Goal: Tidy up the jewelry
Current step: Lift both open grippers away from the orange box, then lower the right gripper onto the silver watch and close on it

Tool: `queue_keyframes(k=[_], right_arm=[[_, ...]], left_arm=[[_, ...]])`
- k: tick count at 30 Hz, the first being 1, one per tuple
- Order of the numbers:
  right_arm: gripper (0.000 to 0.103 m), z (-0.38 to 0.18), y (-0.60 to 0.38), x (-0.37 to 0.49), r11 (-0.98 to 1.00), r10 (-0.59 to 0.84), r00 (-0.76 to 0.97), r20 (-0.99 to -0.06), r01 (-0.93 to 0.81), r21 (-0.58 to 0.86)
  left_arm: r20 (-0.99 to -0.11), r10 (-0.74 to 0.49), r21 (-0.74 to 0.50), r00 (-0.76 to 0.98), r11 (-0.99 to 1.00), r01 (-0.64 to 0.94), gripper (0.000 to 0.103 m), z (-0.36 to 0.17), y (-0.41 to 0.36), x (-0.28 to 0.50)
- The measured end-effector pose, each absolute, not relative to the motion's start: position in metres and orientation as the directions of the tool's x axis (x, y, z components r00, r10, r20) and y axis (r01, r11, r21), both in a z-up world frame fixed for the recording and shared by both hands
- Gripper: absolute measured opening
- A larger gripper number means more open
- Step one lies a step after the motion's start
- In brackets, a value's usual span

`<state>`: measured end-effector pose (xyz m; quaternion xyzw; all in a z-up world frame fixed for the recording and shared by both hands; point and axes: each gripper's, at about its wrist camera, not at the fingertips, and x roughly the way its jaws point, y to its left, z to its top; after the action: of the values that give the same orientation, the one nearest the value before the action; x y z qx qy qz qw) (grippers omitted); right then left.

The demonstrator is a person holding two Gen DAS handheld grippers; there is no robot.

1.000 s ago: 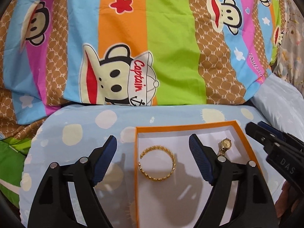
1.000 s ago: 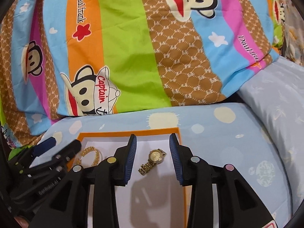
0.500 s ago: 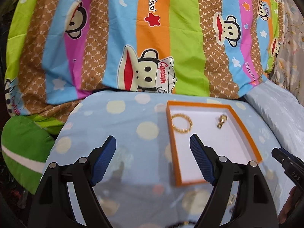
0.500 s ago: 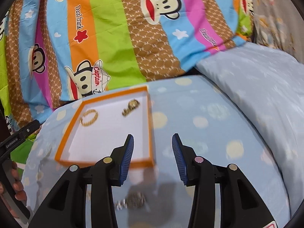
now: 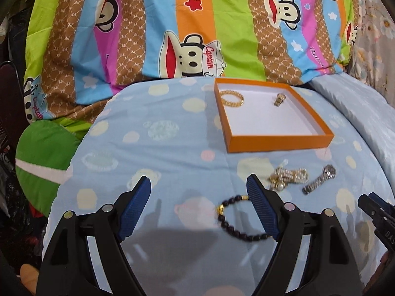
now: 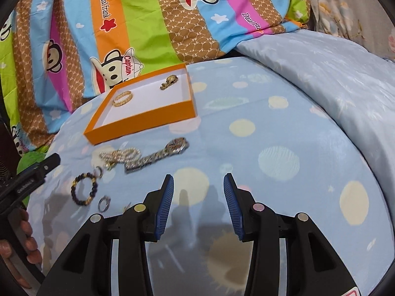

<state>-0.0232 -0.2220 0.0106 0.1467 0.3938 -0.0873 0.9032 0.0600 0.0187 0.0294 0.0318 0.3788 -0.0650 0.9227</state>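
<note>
An orange tray (image 5: pixel 279 143) (image 6: pixel 138 123) with a white floor lies on the blue dotted cushion. It holds a gold bangle (image 5: pixel 232 98) (image 6: pixel 122 98) and a small gold watch (image 5: pixel 279 99) (image 6: pixel 169 82). In front of the tray lie a pearl-and-gold chain (image 5: pixel 288 176) (image 6: pixel 118 155), a silver watch (image 5: pixel 319 182) (image 6: pixel 158 156), a dark bead bracelet (image 5: pixel 234 227) (image 6: pixel 84 188) and a silver ring (image 6: pixel 103 203). My left gripper (image 5: pixel 198 204) is open and empty above the cushion, the bead bracelet by its right finger. My right gripper (image 6: pixel 198 202) is open and empty, right of the loose jewelry.
A striped monkey-print quilt (image 5: pixel 197 29) (image 6: pixel 148 24) rises behind the cushion. A pale blue pillow (image 6: pixel 333 79) lies to the right. A green cushion (image 5: pixel 44 153) sits at the left. The cushion surface curves down at its edges.
Both grippers have pulled back from the tray toward me. The tray now sits farther off, and the loose jewelry in front of it has come into view.
</note>
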Motion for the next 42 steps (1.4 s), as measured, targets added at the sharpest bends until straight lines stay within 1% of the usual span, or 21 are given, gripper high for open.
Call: queue_keyframes(k=[8,19,25,33,37,40,42], right_arm=[[0.042,0.016,-0.210,-0.039,0.949,-0.061,0.686,-0.725,0.266,0.172],[0.042,0.019,-0.206,-0.048,0.953,-0.064,0.694,-0.717,0.256,0.163],[0.042,0.021,-0.208,-0.048,0.950,-0.069,0.692,-0.719,0.265,0.164],[0.042,0.024,-0.215,-0.046,0.944,-0.087,0.690,-0.719,0.289,0.163],[0.042,0.021,-0.216,-0.044,0.945,-0.082,0.687,-0.722,0.284,0.164],[0.042,0.021,-0.220,-0.044,0.944,-0.072,0.689,-0.721,0.280,0.174],[0.042,0.021,-0.223,-0.044,0.943,-0.070,0.688,-0.722,0.282,0.178]], left_arm=[[-0.688,-0.074,0.033,0.722,0.991,0.133,0.077,0.030,0.014,0.036],[-0.695,-0.070,0.027,0.715,0.992,0.124,0.077,0.028,0.015,0.028],[-0.714,-0.068,0.009,0.697,0.994,0.107,0.077,0.021,0.021,0.031],[-0.708,-0.072,0.006,0.703,0.994,0.108,0.077,0.022,0.023,0.034],[-0.712,-0.074,-0.020,0.699,0.996,0.085,0.077,0.022,0.029,0.037],[-0.701,-0.087,-0.052,0.708,0.996,0.071,0.077,0.023,0.034,0.035],[-0.690,-0.076,-0.046,0.720,0.997,0.062,0.078,0.022,0.036,0.033]])
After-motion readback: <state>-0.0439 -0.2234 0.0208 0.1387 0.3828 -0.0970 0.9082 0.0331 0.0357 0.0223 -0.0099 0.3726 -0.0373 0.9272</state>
